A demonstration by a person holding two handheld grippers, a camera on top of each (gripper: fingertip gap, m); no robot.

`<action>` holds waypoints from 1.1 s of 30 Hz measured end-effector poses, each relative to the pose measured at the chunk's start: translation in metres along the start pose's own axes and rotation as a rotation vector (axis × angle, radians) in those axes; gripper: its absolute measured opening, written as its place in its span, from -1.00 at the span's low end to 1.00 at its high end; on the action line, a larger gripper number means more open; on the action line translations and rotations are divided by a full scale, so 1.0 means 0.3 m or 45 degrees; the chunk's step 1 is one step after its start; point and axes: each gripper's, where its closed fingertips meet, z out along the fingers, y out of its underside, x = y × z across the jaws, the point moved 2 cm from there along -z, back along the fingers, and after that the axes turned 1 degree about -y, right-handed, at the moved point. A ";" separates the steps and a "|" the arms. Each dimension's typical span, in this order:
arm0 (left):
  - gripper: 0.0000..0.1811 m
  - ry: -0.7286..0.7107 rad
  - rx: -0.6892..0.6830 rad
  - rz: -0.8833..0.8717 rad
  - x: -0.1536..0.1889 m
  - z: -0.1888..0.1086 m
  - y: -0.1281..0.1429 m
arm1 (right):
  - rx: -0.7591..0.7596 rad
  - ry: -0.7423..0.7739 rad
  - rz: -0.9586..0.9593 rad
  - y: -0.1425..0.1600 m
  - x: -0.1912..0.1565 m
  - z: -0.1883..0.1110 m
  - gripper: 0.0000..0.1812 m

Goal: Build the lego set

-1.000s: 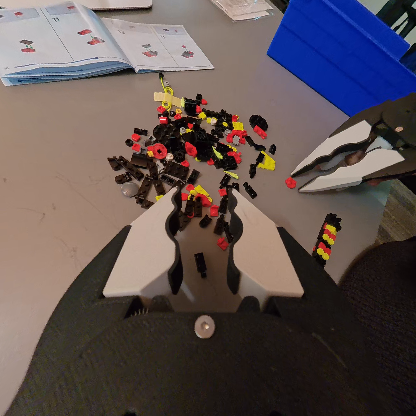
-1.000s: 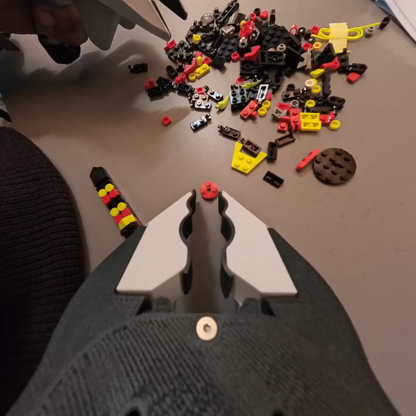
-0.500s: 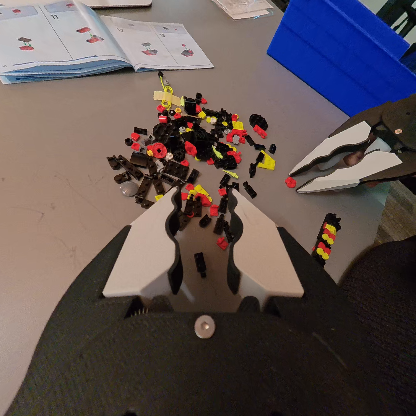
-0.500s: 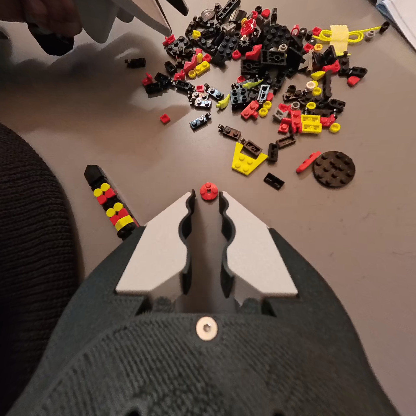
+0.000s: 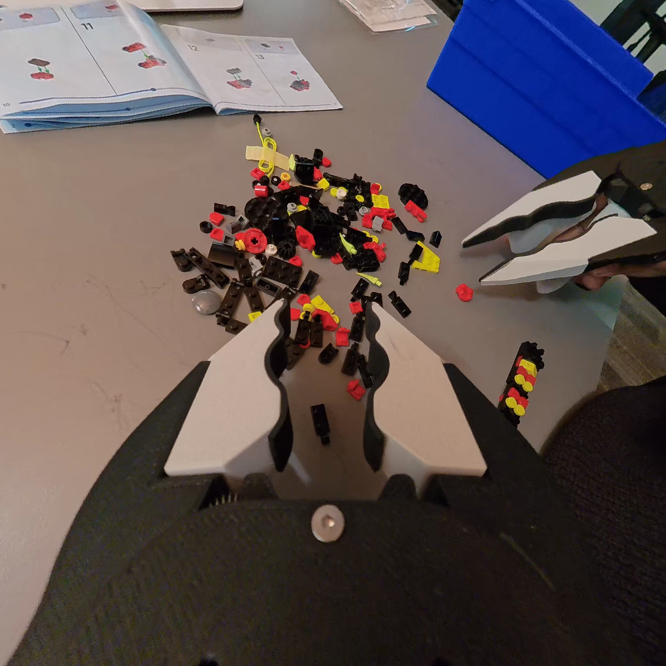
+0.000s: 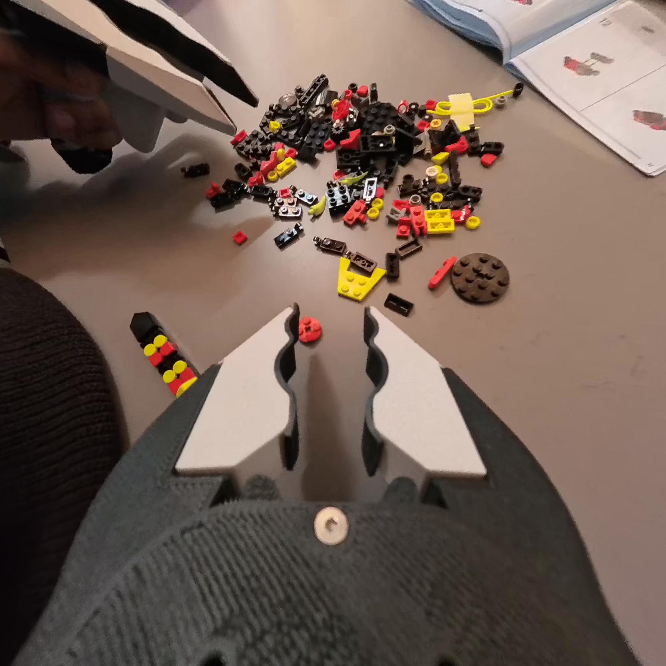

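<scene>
Red round stud [image 6: 309, 328] just inside parted right tongs [image 6: 331, 314], beside one tip.

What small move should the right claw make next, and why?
Probably shift the right claw slightly to its left and forward, then close. Its jaws are open, and the small round red Lego piece lies loose on the grey table right beside the left fingertip, off centre in the gap.

Glossy plastic bricks [image 5: 317, 230], matt table [image 5: 90, 324]
</scene>
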 end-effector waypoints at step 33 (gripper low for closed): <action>-0.56 0.035 0.020 -0.034 0.008 -0.009 -0.008 | 0.097 0.203 0.053 -0.103 0.155 0.045 -0.83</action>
